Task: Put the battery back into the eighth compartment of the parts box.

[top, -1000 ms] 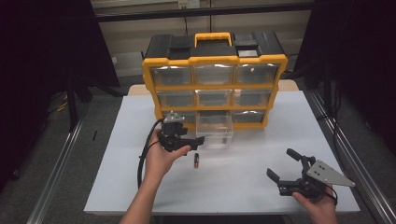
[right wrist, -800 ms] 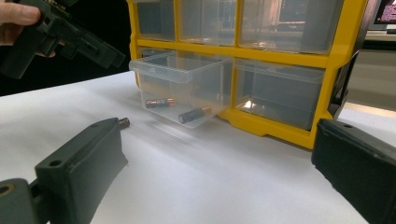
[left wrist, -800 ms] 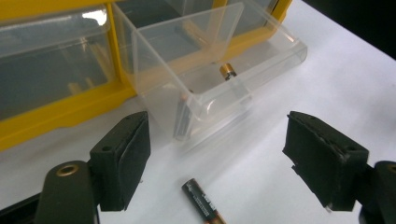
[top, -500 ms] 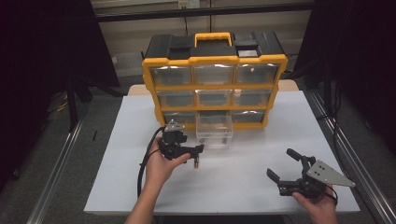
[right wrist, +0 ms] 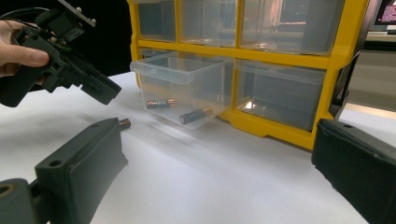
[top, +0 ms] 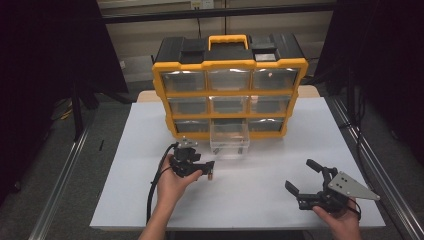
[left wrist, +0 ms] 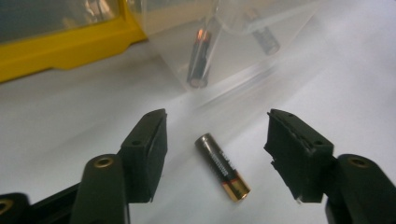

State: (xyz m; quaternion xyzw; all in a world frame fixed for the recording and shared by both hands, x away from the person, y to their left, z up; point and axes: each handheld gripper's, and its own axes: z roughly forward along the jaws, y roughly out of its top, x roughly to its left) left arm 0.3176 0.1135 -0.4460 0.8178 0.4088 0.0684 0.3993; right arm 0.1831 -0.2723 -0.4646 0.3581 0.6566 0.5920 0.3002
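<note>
A white rectangular surface (top: 260, 200) carries a yellow-framed, black-topped plastic organiser cabinet (top: 229, 85) with clear drawers, standing well beyond both claws. Its bottom middle drawer, a clear plastic bin (top: 229, 138), is pulled out onto the surface just ahead of the left claw; in the left gripper view the bin (left wrist: 233, 42) sits straight past the jaw tips, and two batteries lie inside it, one copper-ended cell (left wrist: 198, 58) close to the near wall.

The person's left hand (top: 172, 182) holds the left claw (top: 209, 170) low over the surface, tipped downward. Its jaws have just been closing, yet they stand apart with clear gaps on either side of a single black cylindrical battery with a copper-gold end (left wrist: 223, 166). That battery lies flat on the surface between the two black jaws, angled across the gap, its gold end nearer the claw's body; neither pad touches it. From above, the same battery (top: 211, 174) shows as a small dark sliver at the jaw tips.

Well to the right, the right claw (top: 303, 176), with its grey three-cornered plate, rests in the person's right hand (top: 340, 222) near the surface's front edge, jaws spread wide and holding nothing.
</note>
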